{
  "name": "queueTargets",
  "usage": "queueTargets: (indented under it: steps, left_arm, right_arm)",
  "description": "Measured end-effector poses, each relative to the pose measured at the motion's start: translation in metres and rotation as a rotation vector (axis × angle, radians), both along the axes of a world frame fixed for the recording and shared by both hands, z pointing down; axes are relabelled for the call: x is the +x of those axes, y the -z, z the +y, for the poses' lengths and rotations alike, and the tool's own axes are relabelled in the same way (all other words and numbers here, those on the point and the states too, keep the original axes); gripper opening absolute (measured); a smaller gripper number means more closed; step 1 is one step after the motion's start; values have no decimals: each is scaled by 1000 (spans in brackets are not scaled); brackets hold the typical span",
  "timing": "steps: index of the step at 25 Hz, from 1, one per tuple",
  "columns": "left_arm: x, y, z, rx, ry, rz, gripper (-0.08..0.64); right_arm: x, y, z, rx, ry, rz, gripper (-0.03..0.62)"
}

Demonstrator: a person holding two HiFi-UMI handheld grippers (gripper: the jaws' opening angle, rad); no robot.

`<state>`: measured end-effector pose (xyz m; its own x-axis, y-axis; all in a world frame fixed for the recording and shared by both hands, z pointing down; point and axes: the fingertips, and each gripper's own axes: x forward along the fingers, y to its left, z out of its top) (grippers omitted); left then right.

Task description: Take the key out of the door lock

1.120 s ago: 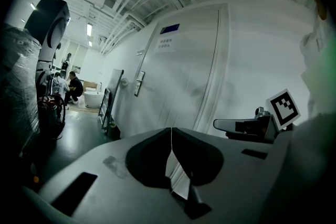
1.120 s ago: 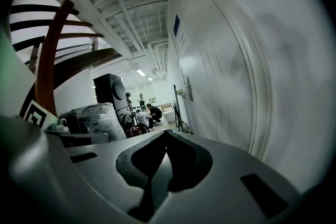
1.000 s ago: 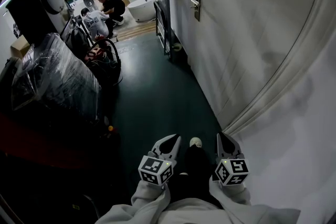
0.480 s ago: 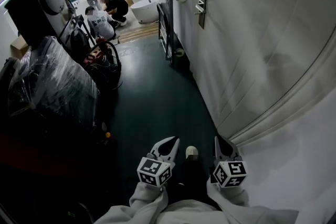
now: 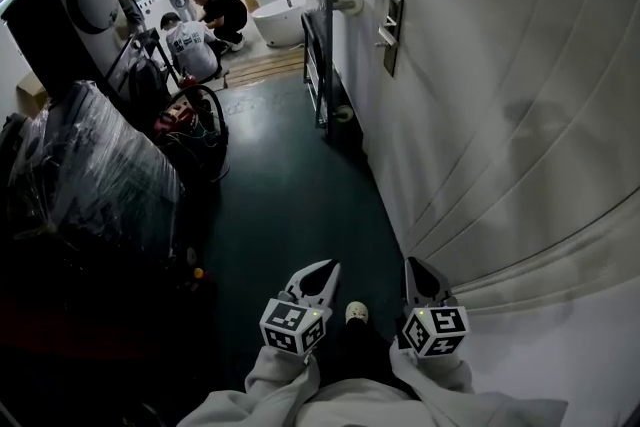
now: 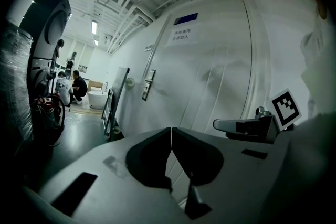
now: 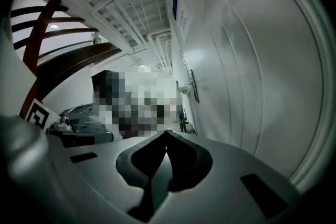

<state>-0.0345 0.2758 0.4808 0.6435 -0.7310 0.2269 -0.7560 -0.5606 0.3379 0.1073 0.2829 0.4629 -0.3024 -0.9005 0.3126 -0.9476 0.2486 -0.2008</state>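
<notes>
Left tongs [image 5: 322, 271] and right tongs [image 5: 414, 267]: both clenched tip to tip, with nothing between the tips in either gripper view. They are held low and side by side over the dark floor [image 5: 290, 185].

Door [image 5: 500, 95] runs along the right side of the right tongs. Lock plate [image 5: 392, 32] sits well ahead of both tongs, up and to the right.

Key: presumably at that plate, but too small to make out from here.

Judgement: the task has not begun. Approach, opening the tongs, gripping the key and drawing it out are all left.
</notes>
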Motion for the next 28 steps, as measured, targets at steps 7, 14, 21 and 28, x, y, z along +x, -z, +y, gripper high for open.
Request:
queueTargets:
  steps: [7, 14, 21, 28]
  left_arm:
    - [11, 8, -64, 21, 22, 1, 15]
    - [24, 3, -116, 22, 28, -3, 15]
    - [39, -1, -147, 32, 31, -8, 15]
    - [48, 1, -148, 34, 22, -23, 15]
  right_arm:
    - [12, 5, -64, 10, 19, -2, 51]
    - [24, -1, -118, 11, 25, -9, 51]
    - [37, -8, -148, 5, 28, -11, 51]
    - [40, -11, -152, -12, 40, -23, 51]
